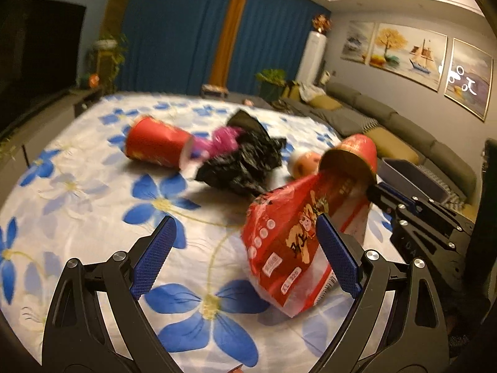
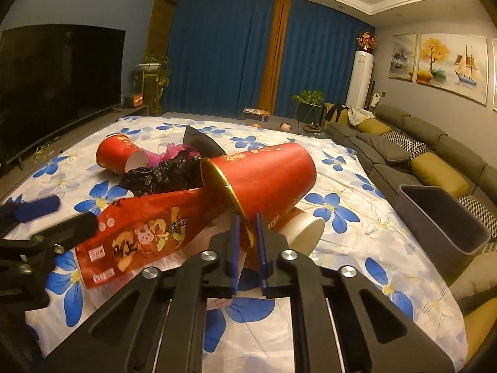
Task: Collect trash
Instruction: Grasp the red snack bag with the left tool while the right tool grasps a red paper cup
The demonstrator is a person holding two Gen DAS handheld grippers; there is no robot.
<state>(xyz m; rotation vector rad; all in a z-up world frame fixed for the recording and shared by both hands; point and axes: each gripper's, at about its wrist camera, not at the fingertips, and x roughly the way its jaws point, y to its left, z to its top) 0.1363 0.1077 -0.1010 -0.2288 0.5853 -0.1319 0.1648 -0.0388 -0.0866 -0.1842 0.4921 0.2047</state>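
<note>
On the flowered sheet (image 1: 93, 205) lies a long red snack bag (image 1: 289, 242). My left gripper (image 1: 245, 220) stands open just before it, and its right pad overlaps the bag's edge without pressing. My right gripper (image 2: 247, 219) is shut on the gold rim of a red paper cup (image 2: 267, 177), which lies tipped on its side with the bag's end at its mouth. A second red cup (image 2: 118, 154) lies farther back, beside a crumpled black plastic bag (image 2: 164, 174) and a pink bag (image 1: 222, 141). A white cup (image 2: 306, 230) pokes out under the held cup.
A grey bin (image 2: 444, 217) stands off the sheet's right edge, in front of a grey sofa (image 2: 435, 155). A television (image 2: 56, 87) stands along the left wall. Blue curtains (image 2: 223, 56) hang at the back. The left gripper (image 2: 52, 216) shows at the right wrist view's left edge.
</note>
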